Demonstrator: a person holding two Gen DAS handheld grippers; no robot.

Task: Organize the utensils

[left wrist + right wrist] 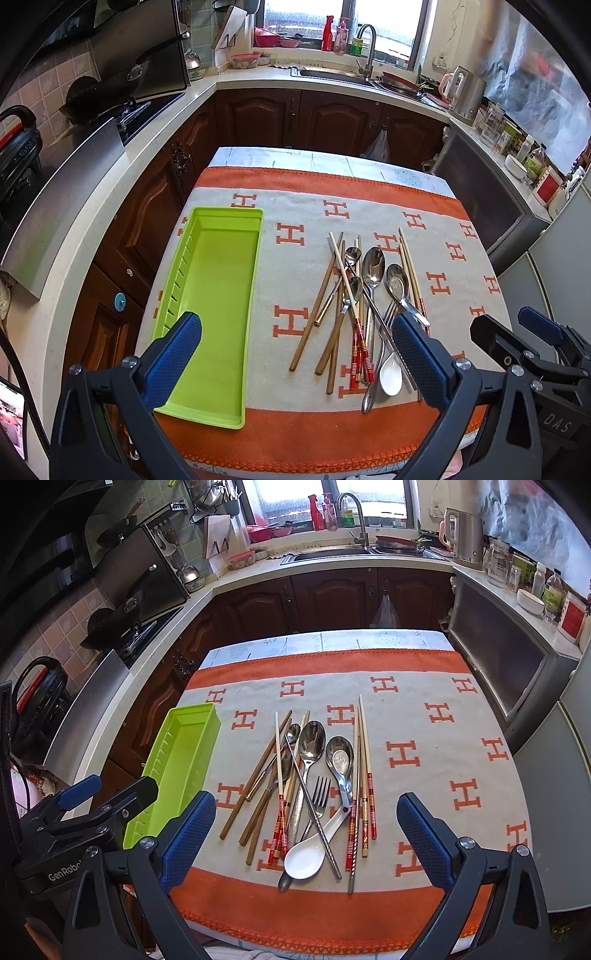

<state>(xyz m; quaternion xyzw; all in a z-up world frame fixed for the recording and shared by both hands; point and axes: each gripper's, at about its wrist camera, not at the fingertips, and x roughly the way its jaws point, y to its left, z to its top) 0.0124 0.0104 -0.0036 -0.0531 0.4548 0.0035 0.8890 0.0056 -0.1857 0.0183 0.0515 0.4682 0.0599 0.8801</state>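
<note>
A lime-green utensil tray [218, 314] lies empty on the left of the towel, with slots along its left wall; its edge [177, 760] also shows in the right wrist view. To its right is a loose pile: several metal spoons [312, 742], a fork [320, 797], a white ceramic spoon [304, 856], brown wooden chopsticks [258, 775], red-banded chopsticks [371, 805] and a metal chopstick [314, 812]. My left gripper [295, 321] hovers open between tray and pile, holding nothing. My right gripper [306, 798] hangs open above the pile's near end, also holding nothing.
The table is covered by an orange-and-cream towel [443, 258] with H marks. Counters wrap around it: a stove and pans [110, 96] at left, a sink [332, 74] at the back, a kettle [467, 92] and bottles at right. A grey appliance [498, 664] stands close to the table's right edge.
</note>
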